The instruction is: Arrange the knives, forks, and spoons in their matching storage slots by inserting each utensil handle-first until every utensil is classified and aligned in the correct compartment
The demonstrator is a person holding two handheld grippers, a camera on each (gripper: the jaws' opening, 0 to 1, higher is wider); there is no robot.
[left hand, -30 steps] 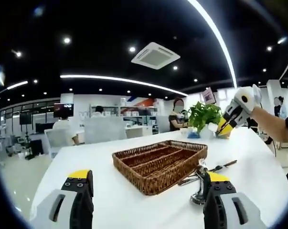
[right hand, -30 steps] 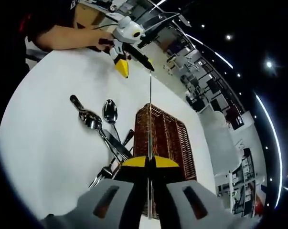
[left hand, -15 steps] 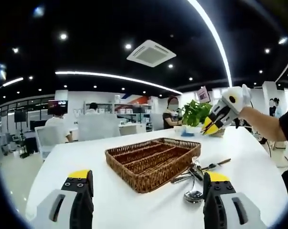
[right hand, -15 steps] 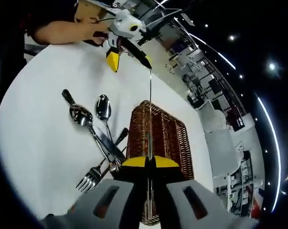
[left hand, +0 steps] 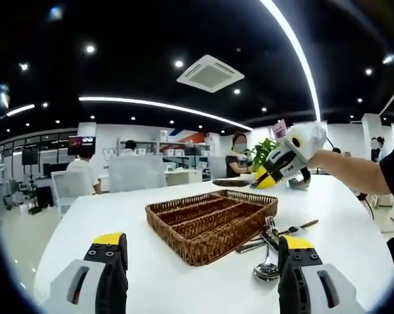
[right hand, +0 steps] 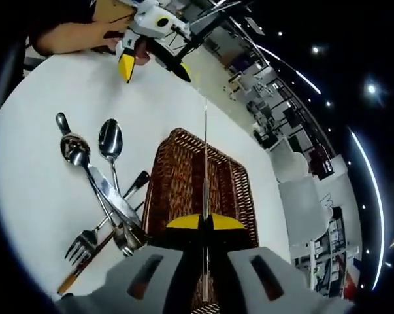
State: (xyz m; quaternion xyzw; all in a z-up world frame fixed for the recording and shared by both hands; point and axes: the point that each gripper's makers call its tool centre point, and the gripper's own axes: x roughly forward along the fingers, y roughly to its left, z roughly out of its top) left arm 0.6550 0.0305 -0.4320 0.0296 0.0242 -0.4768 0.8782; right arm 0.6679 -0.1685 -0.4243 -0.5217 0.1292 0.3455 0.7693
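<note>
A brown wicker tray with long compartments lies on the white table. In the right gripper view my right gripper is shut on a slim metal utensil, seen edge-on and reaching out over the tray. Loose cutlery lies beside the tray: two spoons, a knife, a fork and a wooden-handled piece. In the left gripper view that pile sits right of the tray, and the right gripper hovers above the tray's far end. My left gripper is open and holds nothing, low in front of the tray.
A potted plant stands at the table's far edge. Office desks, chairs and seated people fill the room behind. A person's arm reaches in from the right. The left gripper and its hand show beyond the cutlery.
The right gripper has carried the utensil left and lower, from near the plant to over the tray's far end. The left gripper stays open and nearly still.
</note>
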